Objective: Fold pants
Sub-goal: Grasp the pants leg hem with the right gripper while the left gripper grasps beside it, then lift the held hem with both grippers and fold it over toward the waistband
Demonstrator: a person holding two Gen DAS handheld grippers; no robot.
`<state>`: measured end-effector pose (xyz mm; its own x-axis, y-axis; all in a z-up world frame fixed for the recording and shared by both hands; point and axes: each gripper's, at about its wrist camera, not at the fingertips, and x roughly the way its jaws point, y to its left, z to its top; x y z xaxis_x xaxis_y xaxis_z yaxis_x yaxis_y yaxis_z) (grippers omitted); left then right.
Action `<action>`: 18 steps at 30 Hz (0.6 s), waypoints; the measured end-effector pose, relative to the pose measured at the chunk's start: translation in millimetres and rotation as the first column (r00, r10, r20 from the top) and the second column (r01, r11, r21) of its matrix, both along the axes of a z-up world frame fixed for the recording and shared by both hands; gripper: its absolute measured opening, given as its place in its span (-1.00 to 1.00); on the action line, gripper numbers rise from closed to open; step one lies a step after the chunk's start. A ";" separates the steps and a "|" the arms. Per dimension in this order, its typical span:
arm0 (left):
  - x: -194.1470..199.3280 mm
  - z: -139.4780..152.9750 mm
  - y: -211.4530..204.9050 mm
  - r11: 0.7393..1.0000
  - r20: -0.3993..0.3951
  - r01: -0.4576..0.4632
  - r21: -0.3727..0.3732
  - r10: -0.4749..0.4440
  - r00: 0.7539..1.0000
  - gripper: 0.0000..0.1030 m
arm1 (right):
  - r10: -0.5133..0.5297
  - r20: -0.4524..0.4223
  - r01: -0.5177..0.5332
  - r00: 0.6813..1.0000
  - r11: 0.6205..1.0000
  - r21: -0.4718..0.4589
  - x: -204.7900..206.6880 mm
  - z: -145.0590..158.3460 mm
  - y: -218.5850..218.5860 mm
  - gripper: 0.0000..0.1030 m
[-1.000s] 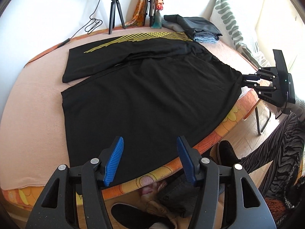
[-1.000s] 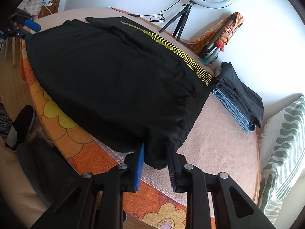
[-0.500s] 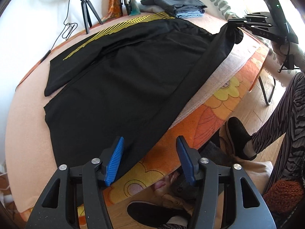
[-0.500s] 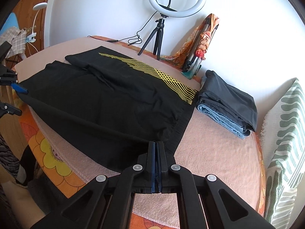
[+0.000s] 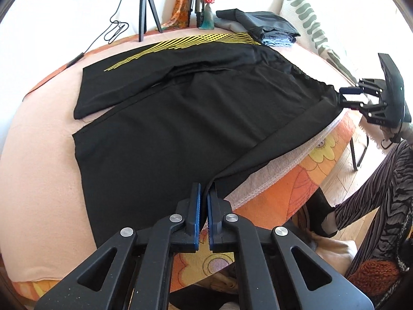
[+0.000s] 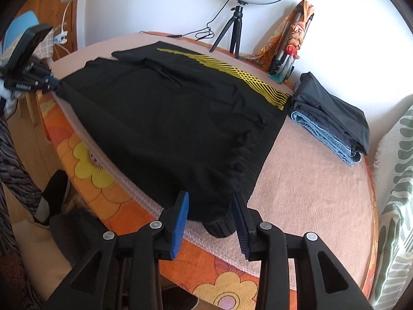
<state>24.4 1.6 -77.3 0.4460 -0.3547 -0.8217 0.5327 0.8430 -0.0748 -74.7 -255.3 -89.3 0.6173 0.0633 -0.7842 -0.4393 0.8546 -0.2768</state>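
Black pants [image 5: 180,118] with a yellow line pattern lie spread on a pink-covered bed [image 5: 38,155], one leg folded over the other. My left gripper [image 5: 204,193] is shut on the near hem corner of the pants at the bed's front edge. My right gripper [image 6: 210,204] is open, its blue pads either side of the waistband corner [image 6: 219,227], which rests on the bed edge. In the left wrist view the right gripper [image 5: 346,95] sits at the waistband end. In the right wrist view the left gripper [image 6: 51,82] sits at the hem.
A stack of folded clothes [image 6: 333,118] lies at the back right of the bed. A ring light on a tripod [image 6: 237,25] and a wrapped bundle [image 6: 291,36] stand by the wall. A striped pillow [image 6: 397,180] is at the right. The person's legs [image 5: 374,206] are beside the bed.
My left gripper closed on the hem corner. My right gripper, shut on the waistband corner half a second ago, has opened and the corner lies back down on the bed edge.
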 end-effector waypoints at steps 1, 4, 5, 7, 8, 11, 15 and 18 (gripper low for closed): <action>2.8 1.2 2.1 1.000 0.001 -0.008 -0.011 0.008 1.000 -0.95 | 0.011 0.001 -0.011 1.000 1.000 -0.017 -2.5 -2.7 1.7 -0.19; 7.6 4.7 4.7 0.999 0.008 -0.023 -0.031 0.023 1.000 -0.95 | 0.041 0.050 -0.036 0.998 0.995 -0.093 -9.7 -6.3 8.3 0.13; 7.5 5.7 4.6 0.999 0.011 -0.023 -0.034 0.023 1.000 -0.95 | 0.053 0.067 -0.044 0.996 0.991 -0.127 -11.6 -8.2 11.2 0.14; 9.2 6.3 5.0 0.999 0.016 -0.021 -0.035 0.021 1.000 -0.96 | 0.080 0.073 -0.066 0.994 0.983 -0.170 -14.3 -12.5 16.9 0.14; 9.3 5.7 5.7 0.999 0.013 -0.020 -0.035 0.020 1.000 -0.96 | 0.091 0.075 -0.076 0.993 0.979 -0.188 -15.7 -14.6 19.4 0.14; 8.4 5.6 6.5 0.999 0.010 -0.019 -0.033 0.019 1.000 -0.96 | 0.123 0.087 -0.099 0.989 0.965 -0.241 -18.4 -18.5 25.4 -0.08; 3.9 10.3 8.8 0.999 0.028 -0.015 -0.042 0.016 0.999 -0.98 | 0.085 0.102 -0.060 0.991 0.971 -0.231 -10.3 -11.0 20.7 -0.85; 3.3 13.6 9.2 0.999 0.035 -0.007 -0.044 0.008 0.999 -0.98 | 0.045 0.143 -0.018 0.989 0.982 -0.187 -4.8 4.5 17.3 -0.97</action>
